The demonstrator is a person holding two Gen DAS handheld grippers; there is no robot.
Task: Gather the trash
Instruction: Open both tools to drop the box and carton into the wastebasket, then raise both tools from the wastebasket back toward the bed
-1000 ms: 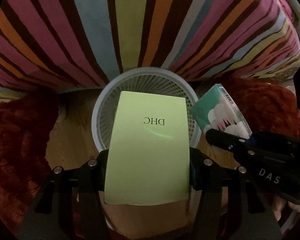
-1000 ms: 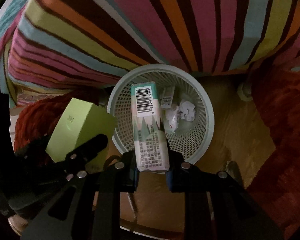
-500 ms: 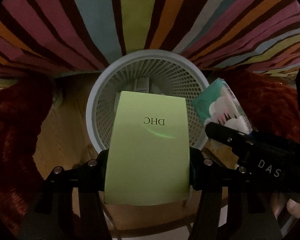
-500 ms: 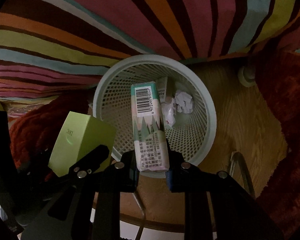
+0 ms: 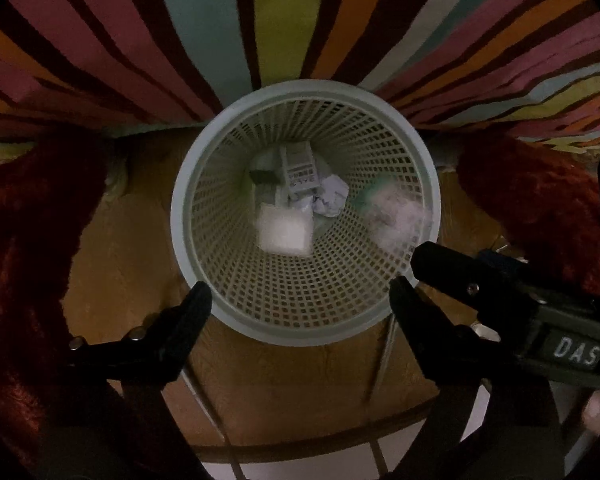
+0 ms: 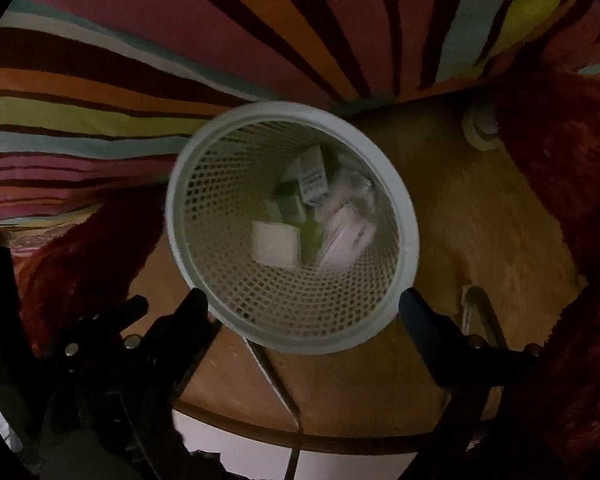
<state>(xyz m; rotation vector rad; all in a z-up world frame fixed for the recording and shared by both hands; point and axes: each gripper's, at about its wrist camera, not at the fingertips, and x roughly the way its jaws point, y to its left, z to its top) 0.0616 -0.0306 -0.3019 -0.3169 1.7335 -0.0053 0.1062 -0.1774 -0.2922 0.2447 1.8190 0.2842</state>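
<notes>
Drop step just done: left gripper point(image 5: 300, 296) and right gripper point(image 6: 302, 300) above the mesh bin point(image 5: 180, 216), jaws just sprung apart, empty. Green box point(image 5: 286, 230) and blurred tissue pack point(image 5: 398, 216) falling inside the bin. Next, probably: lifting clear, seeking more trash

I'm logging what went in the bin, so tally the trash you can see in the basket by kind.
Boxes: 2, a pale box and a printed white box
Crumpled paper: 1
Blurred teal-and-white pack: 1
Total: 4 that can be made out; more may lie hidden underneath.
</notes>
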